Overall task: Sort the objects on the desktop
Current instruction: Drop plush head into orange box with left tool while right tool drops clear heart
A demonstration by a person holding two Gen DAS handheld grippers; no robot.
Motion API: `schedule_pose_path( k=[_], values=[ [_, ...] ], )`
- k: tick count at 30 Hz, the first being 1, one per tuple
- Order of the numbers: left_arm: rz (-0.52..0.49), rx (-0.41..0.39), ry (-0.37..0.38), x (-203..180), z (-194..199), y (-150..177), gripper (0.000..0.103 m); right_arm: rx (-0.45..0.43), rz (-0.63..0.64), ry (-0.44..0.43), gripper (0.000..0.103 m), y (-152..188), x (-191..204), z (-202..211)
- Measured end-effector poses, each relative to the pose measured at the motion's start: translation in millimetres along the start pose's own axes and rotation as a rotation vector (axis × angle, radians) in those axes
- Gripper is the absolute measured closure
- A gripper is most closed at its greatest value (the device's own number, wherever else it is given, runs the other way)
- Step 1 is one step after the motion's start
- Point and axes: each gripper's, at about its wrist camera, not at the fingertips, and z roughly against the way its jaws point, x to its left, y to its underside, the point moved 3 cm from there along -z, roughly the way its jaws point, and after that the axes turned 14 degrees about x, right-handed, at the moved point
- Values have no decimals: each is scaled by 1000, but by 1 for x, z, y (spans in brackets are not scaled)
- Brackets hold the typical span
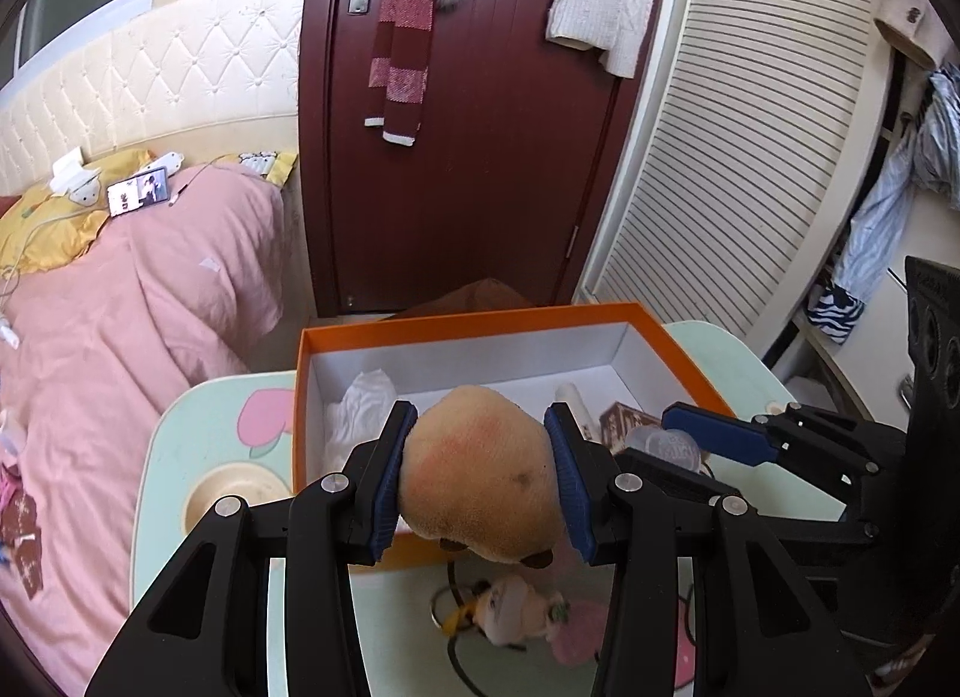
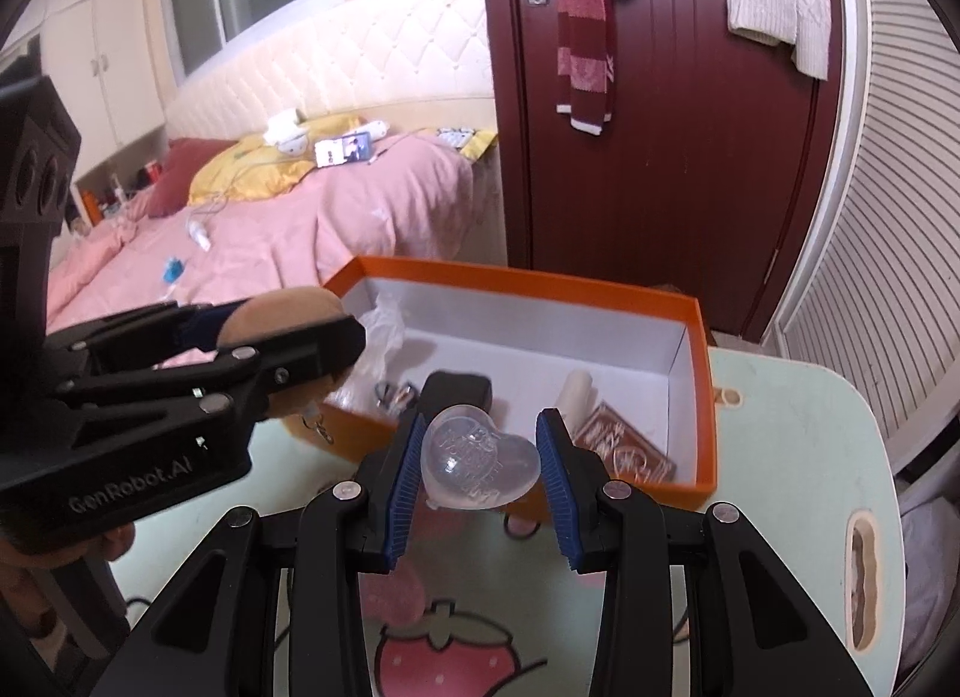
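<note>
Left tongs point(image 1: 483, 472) pinch a tan plush toy point(image 1: 480, 478) between the blue pads, and the toy hangs over the near edge of the orange box point(image 1: 684, 349). Right tongs point(image 2: 480, 466) pinch a clear heart point(image 2: 477, 460), held just in front of the box's near wall. Inside the box lie a white crumpled bag point(image 2: 384, 325), a black case point(image 2: 459, 391), some small metal bits point(image 2: 393, 394), a cream tube point(image 2: 573, 394) and a brown patterned box point(image 2: 624, 451). The orange box sits on a pale green table point(image 2: 798, 457) with a strawberry picture point(image 2: 447, 661) on it. On the table under the plush toy lies a small doll keychain point(image 1: 516, 607) by a dark cord point(image 1: 447, 607). Past the table are a pink bed point(image 1: 120, 337) with a phone point(image 1: 137, 190) on it, and a dark red door point(image 1: 480, 156) with a striped scarf point(image 1: 402, 36) hanging on it.
</note>
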Motion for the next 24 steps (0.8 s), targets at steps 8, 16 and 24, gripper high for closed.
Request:
schedule_pose_path(
  k=[8,16,24],
  values=[
    [40,8,-2,10,-21,-14,58,-15,-23,31,66,-21,-11,-15],
    [69,63,3,16,-50,-8,53,35,-62,18,63,-18,-21,-46],
    [102,56,-15,17,-47,-2,22,19,-58,-6,46,-15,-20,-46]
  ],
)
